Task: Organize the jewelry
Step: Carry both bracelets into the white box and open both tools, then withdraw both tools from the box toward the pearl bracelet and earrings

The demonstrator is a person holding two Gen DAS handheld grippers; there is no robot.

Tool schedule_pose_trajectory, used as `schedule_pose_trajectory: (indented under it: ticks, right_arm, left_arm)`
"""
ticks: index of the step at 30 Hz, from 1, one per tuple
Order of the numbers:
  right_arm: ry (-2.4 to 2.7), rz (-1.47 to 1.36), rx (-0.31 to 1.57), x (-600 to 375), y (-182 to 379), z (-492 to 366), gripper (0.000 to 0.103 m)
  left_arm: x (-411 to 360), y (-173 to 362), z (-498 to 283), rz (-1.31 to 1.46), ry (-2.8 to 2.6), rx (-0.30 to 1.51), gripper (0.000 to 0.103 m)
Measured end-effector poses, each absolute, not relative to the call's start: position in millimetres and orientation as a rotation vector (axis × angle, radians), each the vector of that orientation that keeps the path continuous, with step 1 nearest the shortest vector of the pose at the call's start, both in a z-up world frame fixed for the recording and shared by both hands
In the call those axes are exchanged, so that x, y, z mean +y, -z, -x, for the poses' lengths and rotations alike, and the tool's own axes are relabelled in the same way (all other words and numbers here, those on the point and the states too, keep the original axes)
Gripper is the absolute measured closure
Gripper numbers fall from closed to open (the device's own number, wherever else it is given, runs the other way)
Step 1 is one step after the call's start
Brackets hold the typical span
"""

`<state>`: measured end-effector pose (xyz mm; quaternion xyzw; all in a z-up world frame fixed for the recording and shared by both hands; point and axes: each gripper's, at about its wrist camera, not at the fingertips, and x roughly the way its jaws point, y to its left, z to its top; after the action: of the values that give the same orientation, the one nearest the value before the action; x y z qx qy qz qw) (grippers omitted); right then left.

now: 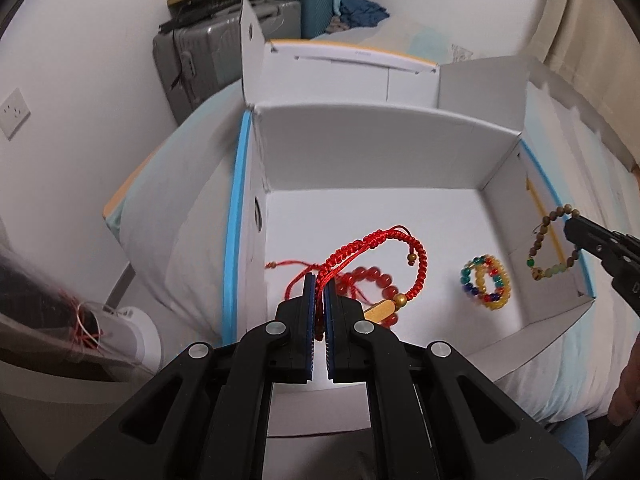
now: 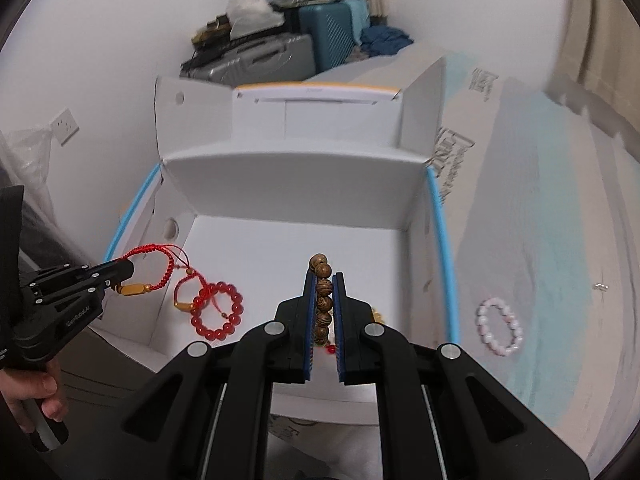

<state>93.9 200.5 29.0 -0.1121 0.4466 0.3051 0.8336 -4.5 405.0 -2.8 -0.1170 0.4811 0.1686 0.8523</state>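
The white box lies open on the bed, with high walls at the back and sides and a low near edge; most of its floor is bare. The left hand-held gripper pinches a red cord bracelet, its loop hanging over the box floor above a red bead bracelet. The right hand-held gripper pinches a wooden bead bracelet, whose bead row runs along the fingers. A multicolour bracelet lies inside the box, and a pink one lies on the bed outside the right wall.

Matt cardboard box, glossy red beads
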Motion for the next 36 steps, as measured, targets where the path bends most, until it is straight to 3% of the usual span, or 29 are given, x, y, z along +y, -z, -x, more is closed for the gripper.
schedule_pose_trajectory:
  ticks: [14,26,30,31,34,36]
  right_arm:
    - [-0.614,0.291,1.12,228.0,29.1,-113.6,0.096]
    - [-0.592,0.308,1.199,230.0,43.6,-120.0,0.095]
    - [-0.593,0.306,1.195,233.6,43.8,-121.3,0.091]
    - [-0.596,0.297,1.192,232.7,42.4,-121.4,0.083]
    - [-0.611,0.289,1.166,229.3,34.3,-118.4,0.069]
    - [-0.625,0.273,1.139,225.7,26.6,-115.4,0.055]
  left_arm:
    - [413.7,32.0,-11.2,0.224,-0.389,1.107,0.1]
    - [392.6,55.0,-32.8,0.22,-0.34,1.201,0.1]
    - [390.0,57.4,-35.4,0.224,-0.334,1.214,0.095]
    - [389.8,56.4,-35.3,0.221,-0.338,1.21,0.091]
    - [387.6,45.9,-32.6,0.206,-0.355,1.162,0.058]
    - [386.1,37.3,-29.9,0.205,-0.352,1.129,0.054]
